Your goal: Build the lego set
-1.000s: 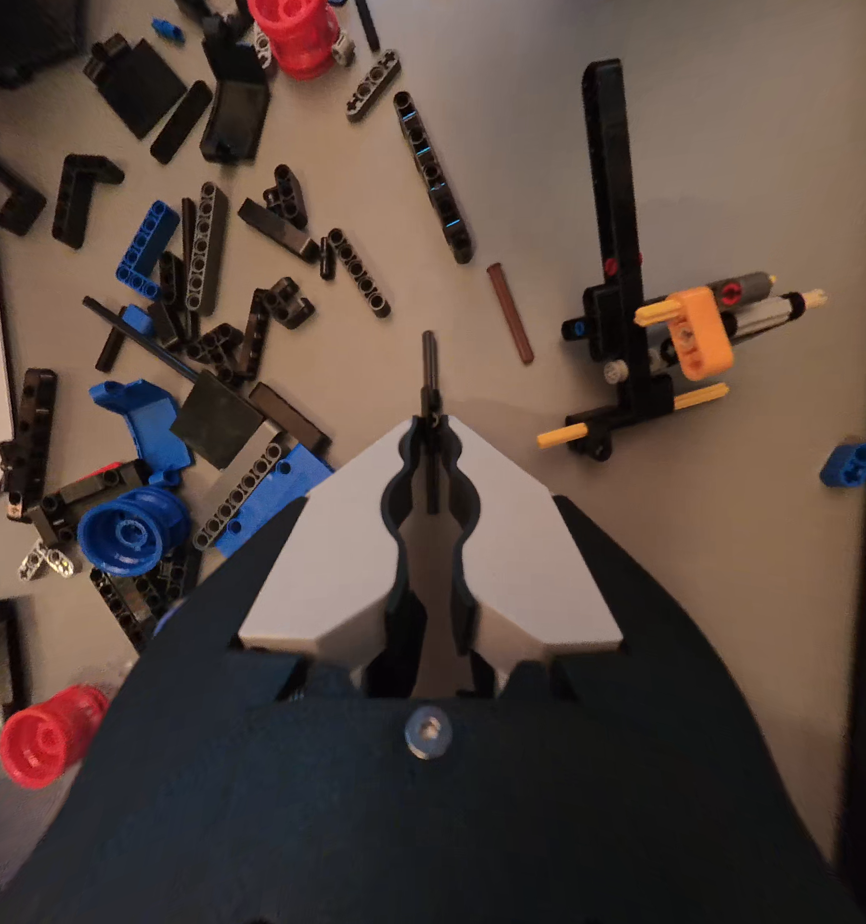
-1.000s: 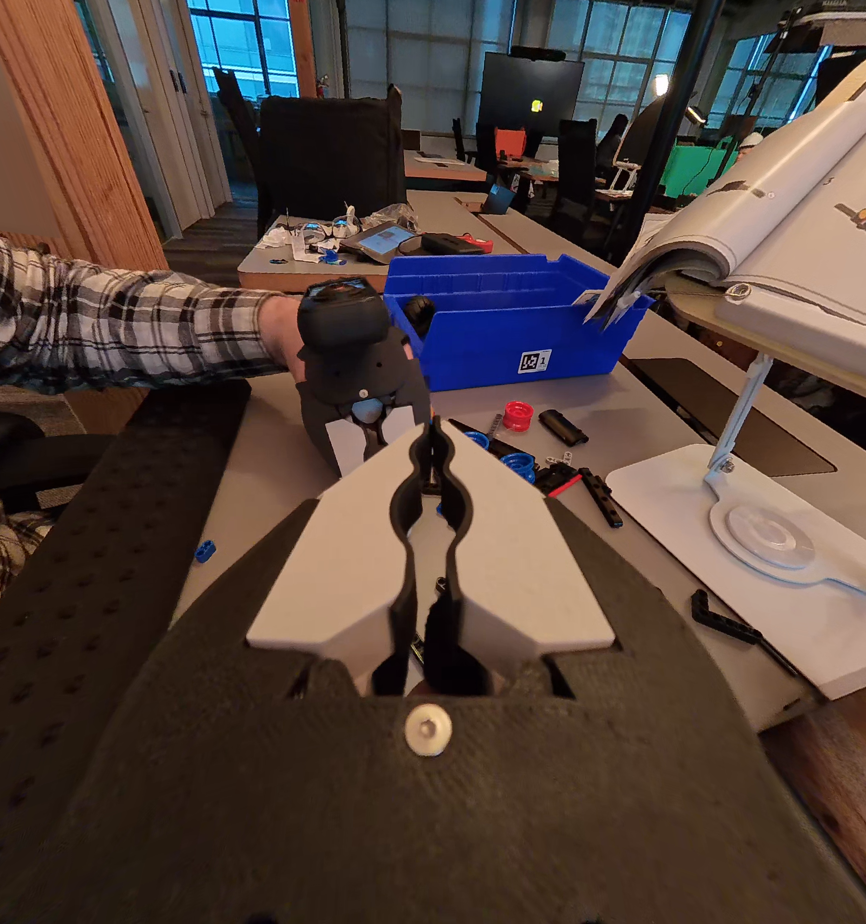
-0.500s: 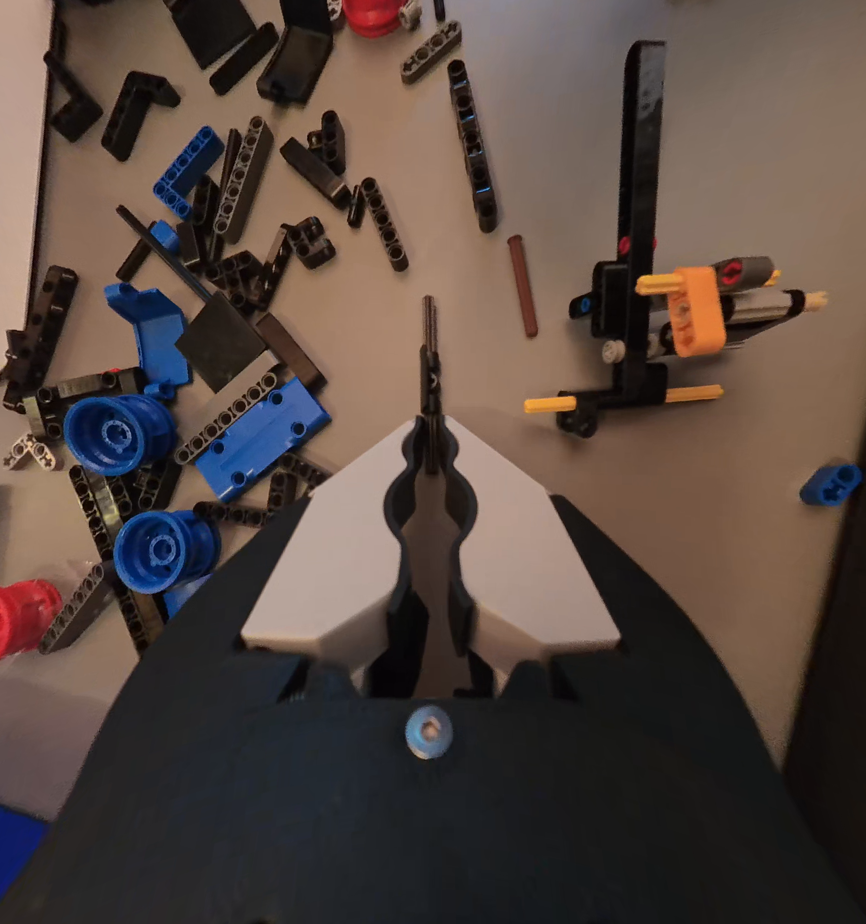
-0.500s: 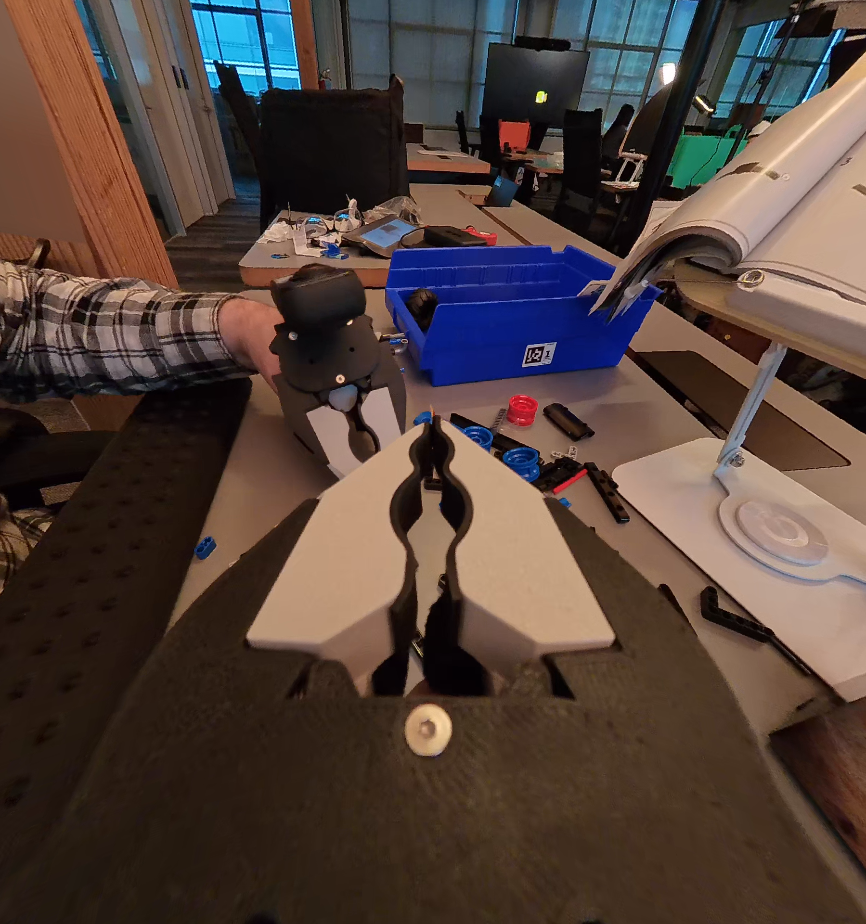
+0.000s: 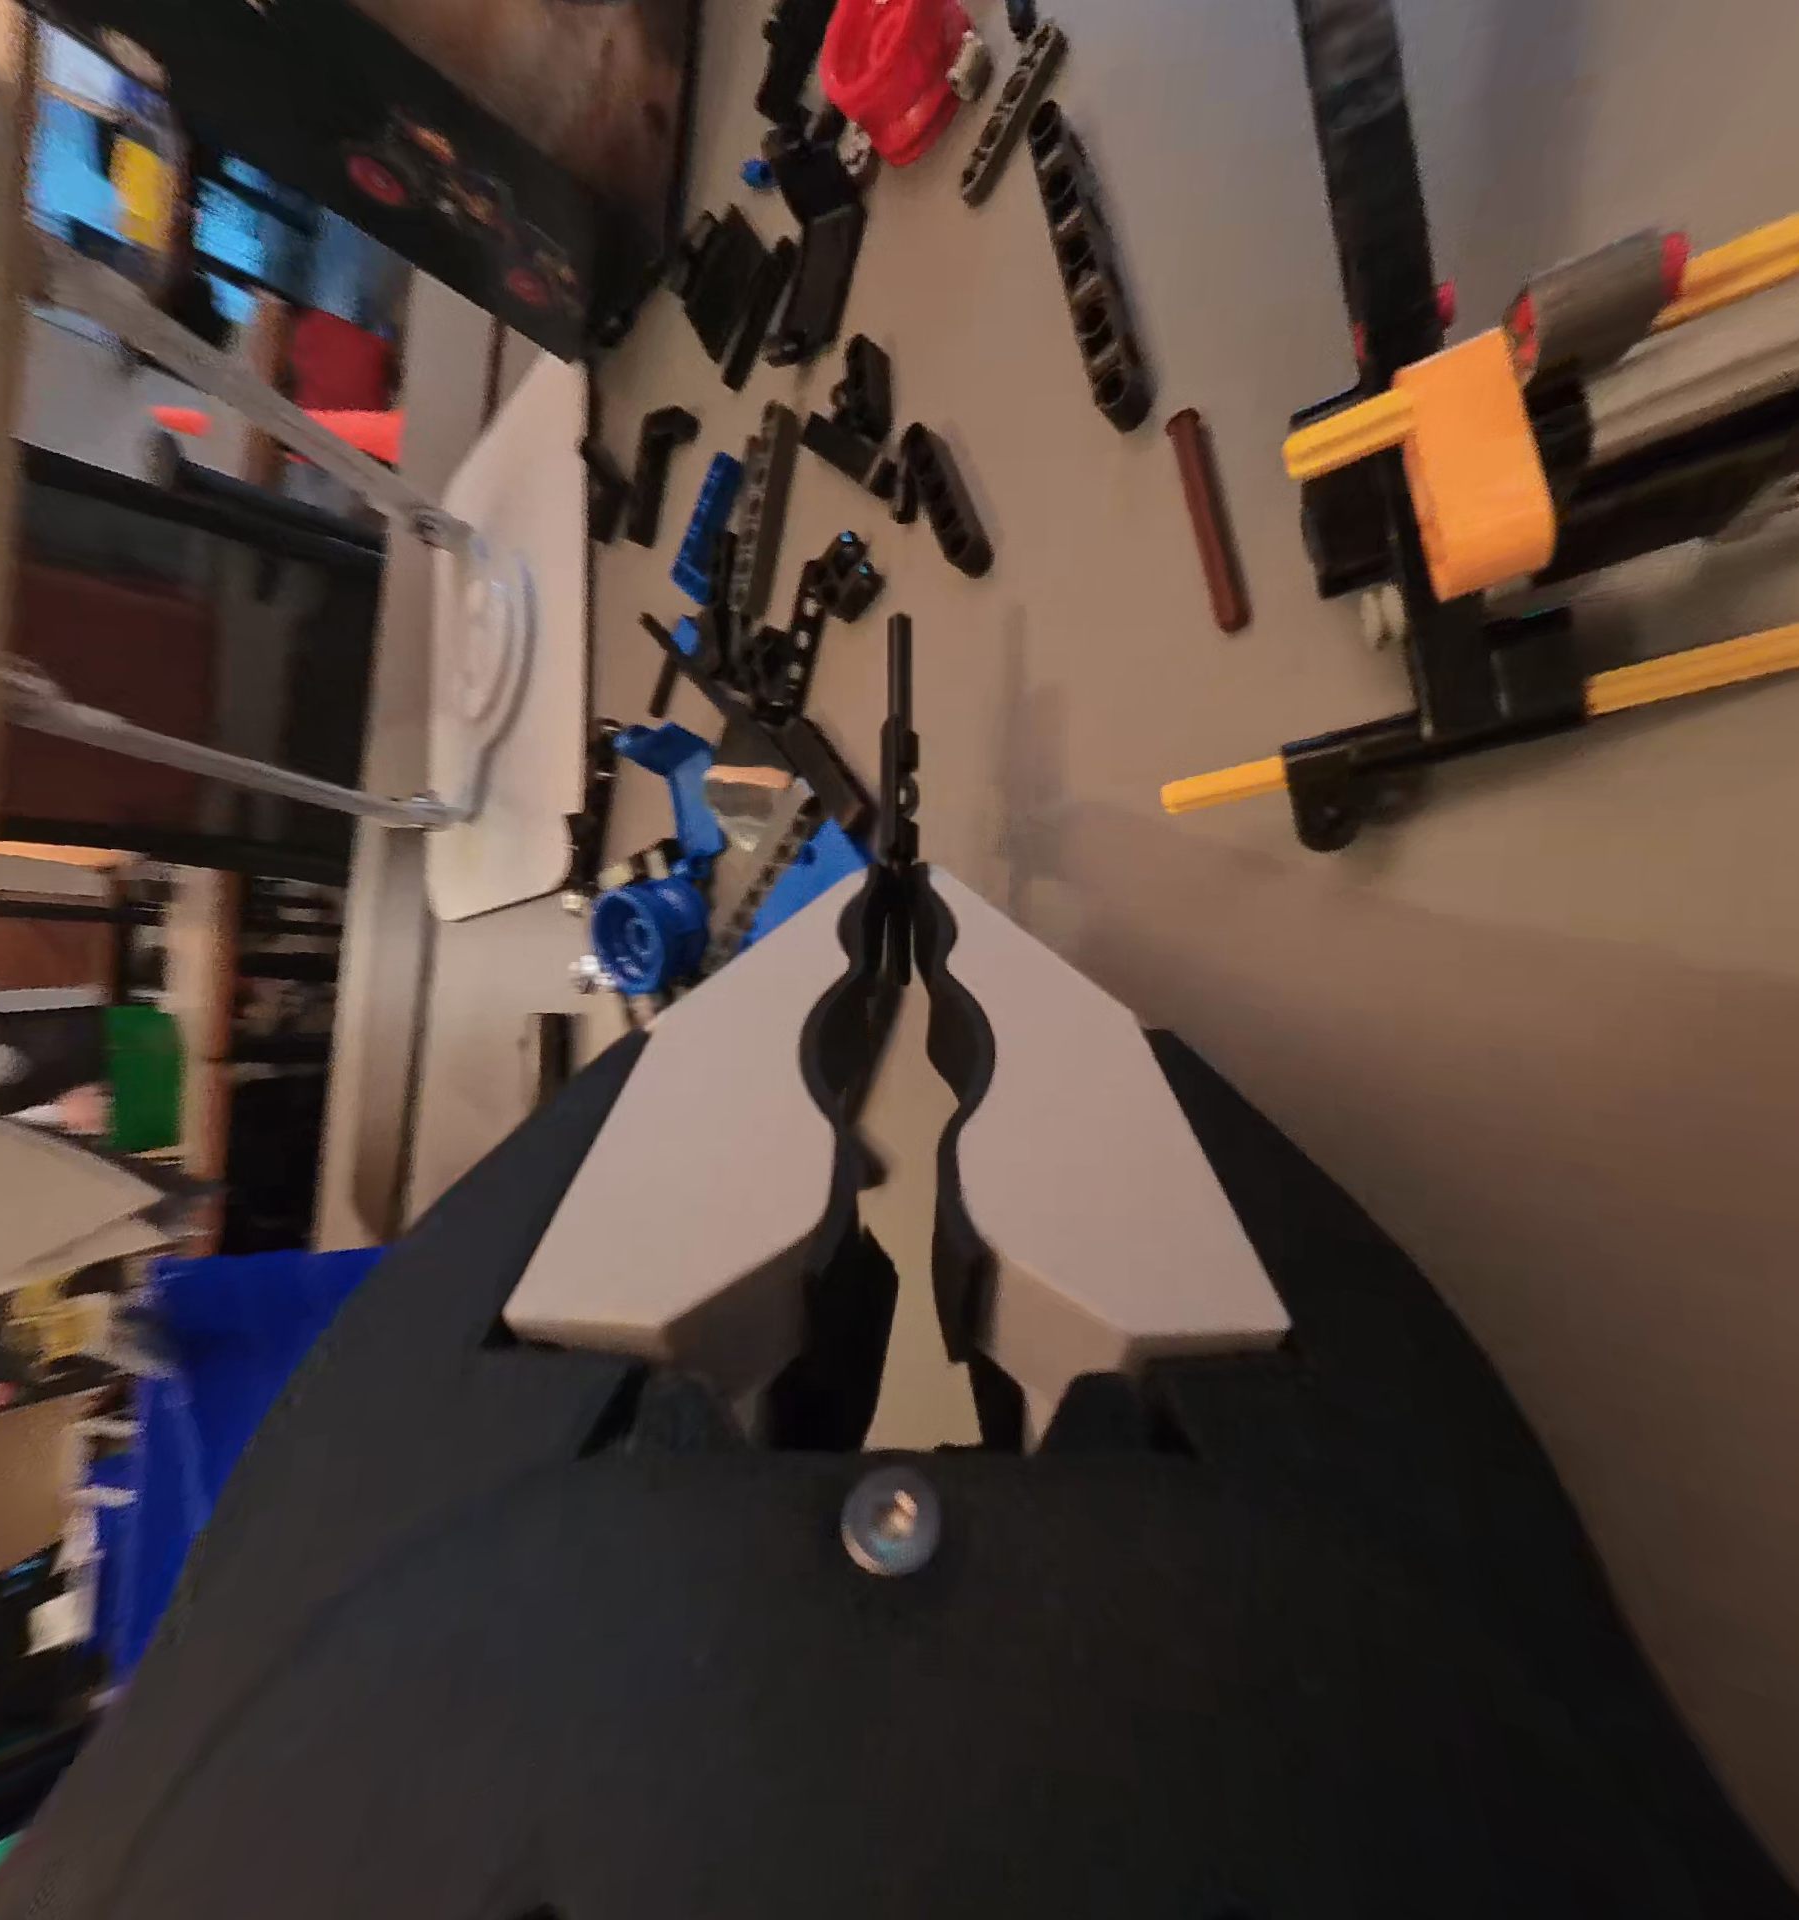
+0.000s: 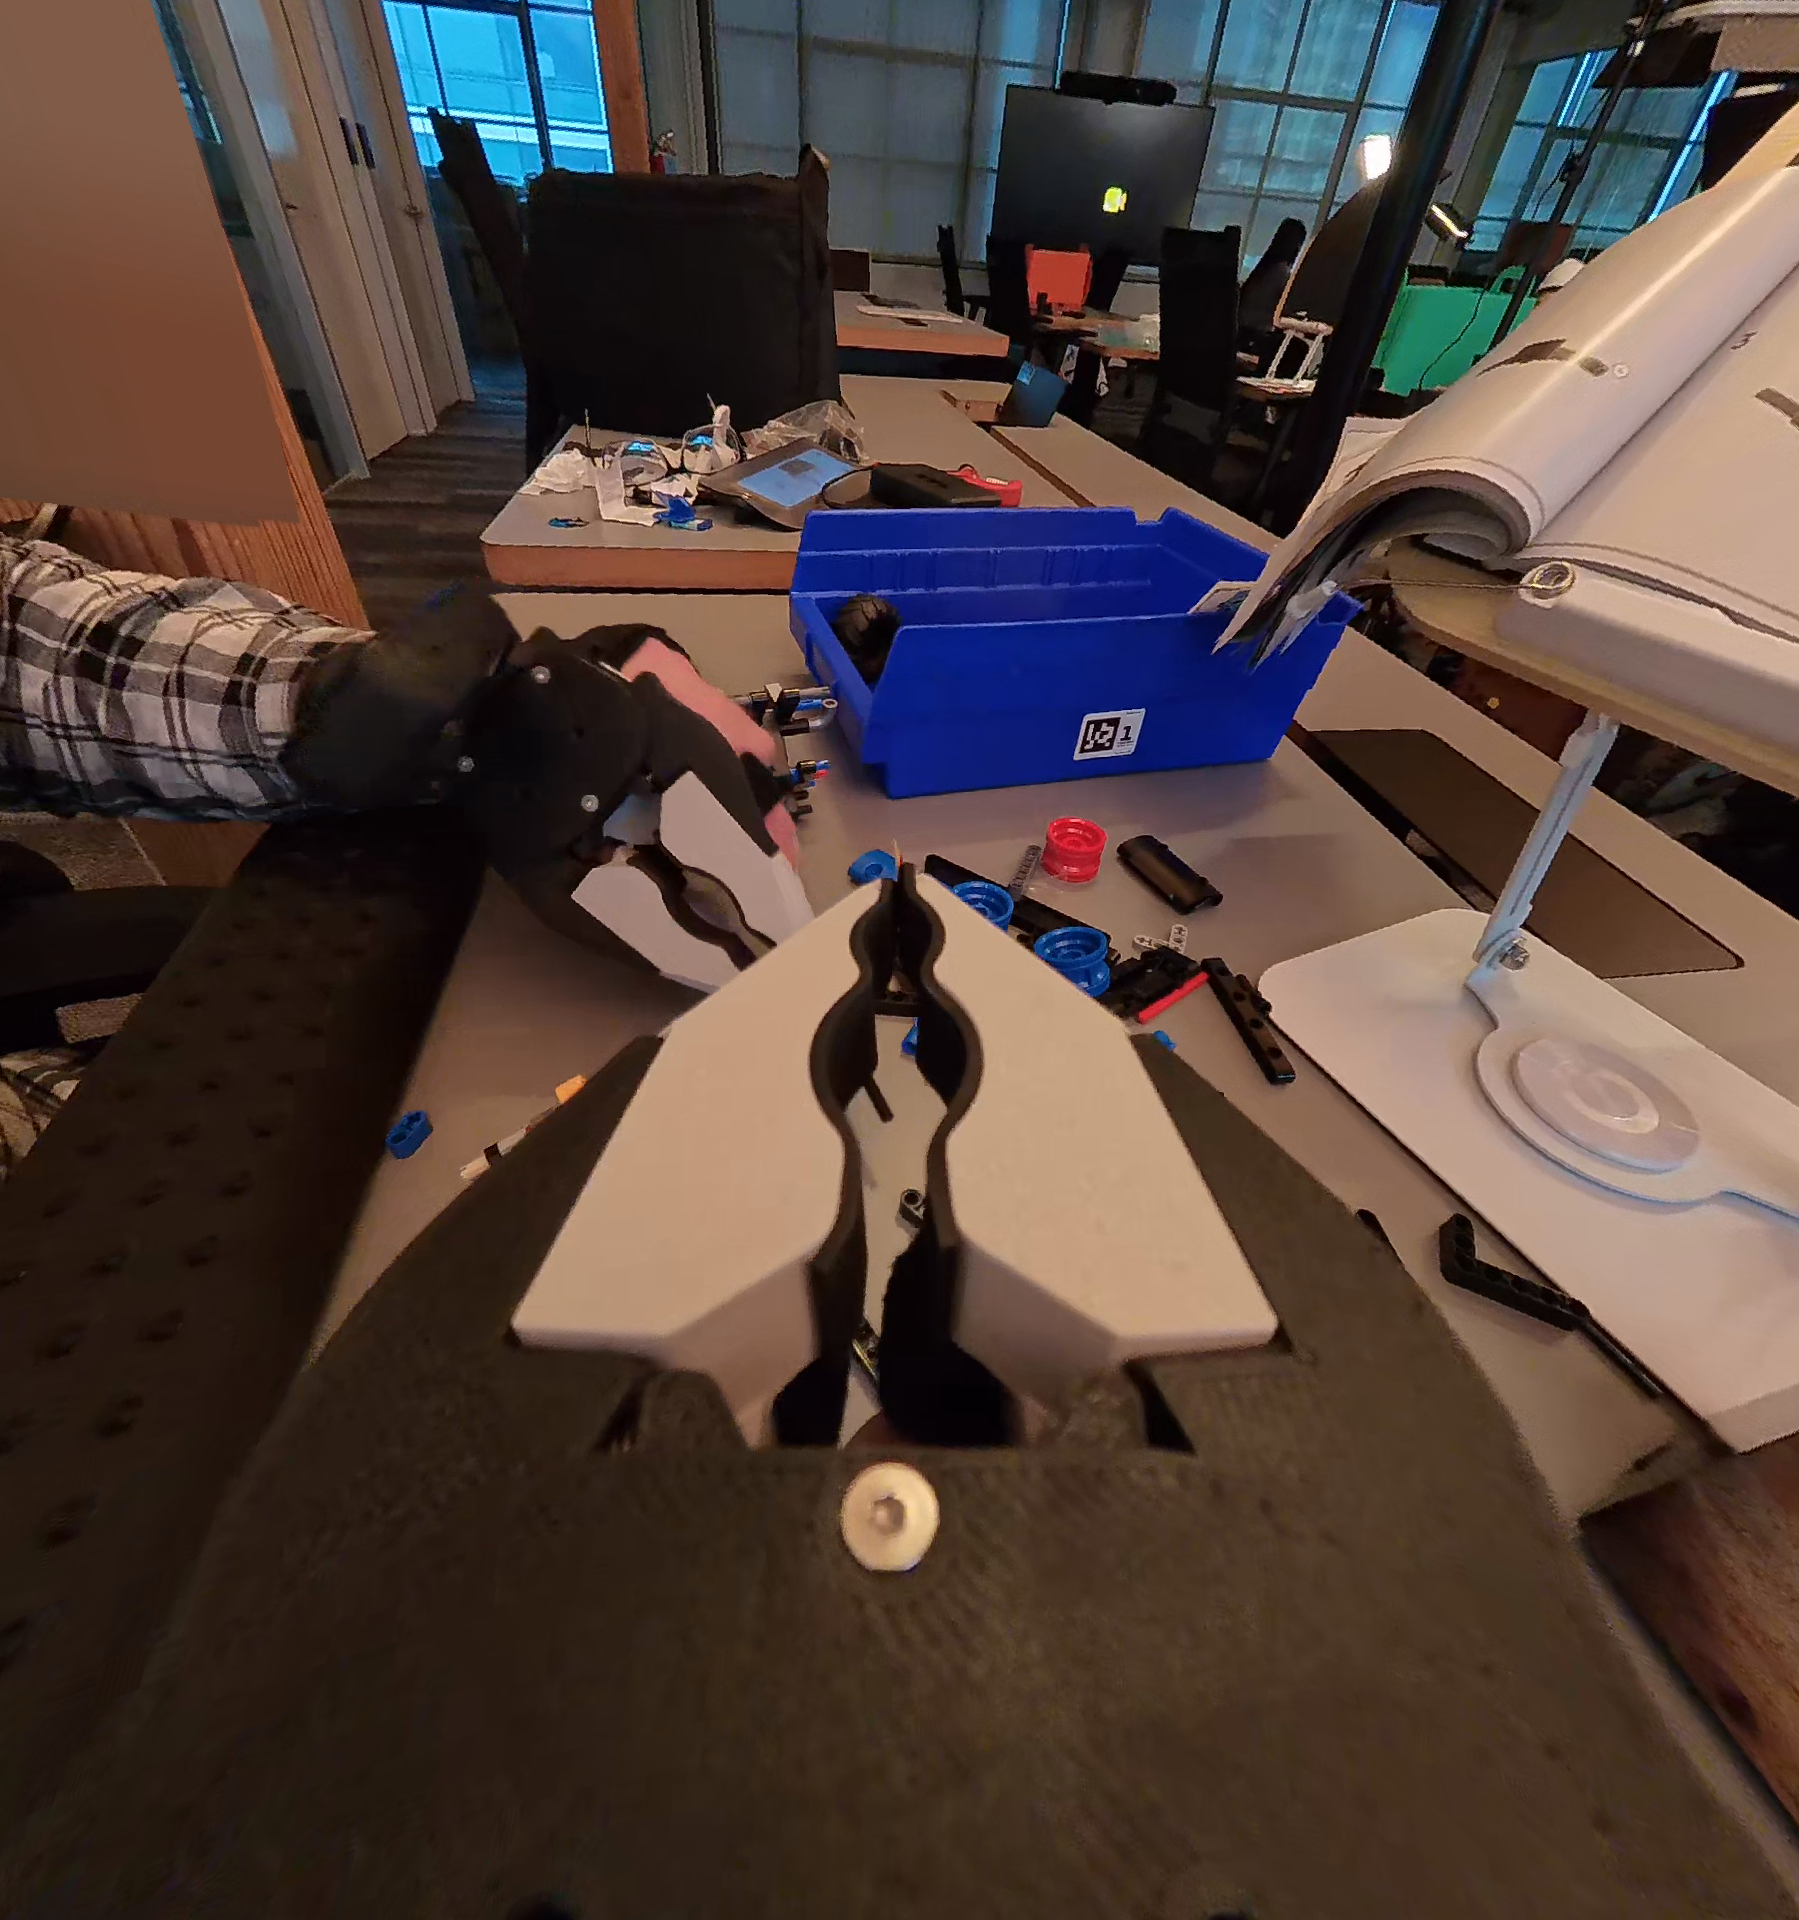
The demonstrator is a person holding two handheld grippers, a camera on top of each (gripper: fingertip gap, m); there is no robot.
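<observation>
My left gripper [image 5: 897, 883] is shut on a thin black axle with a small connector on it [image 5: 900, 727], which sticks out past the tips above the grey table. The half-built model [image 5: 1477, 468], a black frame with an orange block and yellow axles, lies to the right of the tips. In the right wrist view the left gripper's white fingers [image 6: 718, 842] lie tilted on their side, low over the table. My right gripper [image 6: 900, 894] is shut above the table in front of the loose parts. I see nothing clearly held in it.
Loose black and blue parts [image 5: 770, 623], a brown axle [image 5: 1207, 520], blue wheels [image 6: 1071, 951] and a red wheel [image 6: 1074, 847] lie on the table. A blue bin [image 6: 1030, 665] stands behind. An open instruction book [image 6: 1653, 499] on a white stand [image 6: 1394, 1039] is at right; a black foam pad [image 6: 199, 1039] at left. Across from one pair of fingers to the other is roughly 15 centimeters. My right tips are roughly 25 centimeters from the open instruction book [image 6: 1653, 499].
The left gripper has rolled onto its side and come down lower toward the table, still holding the axle. The model now looks closer in its view. The right gripper barely moved.
</observation>
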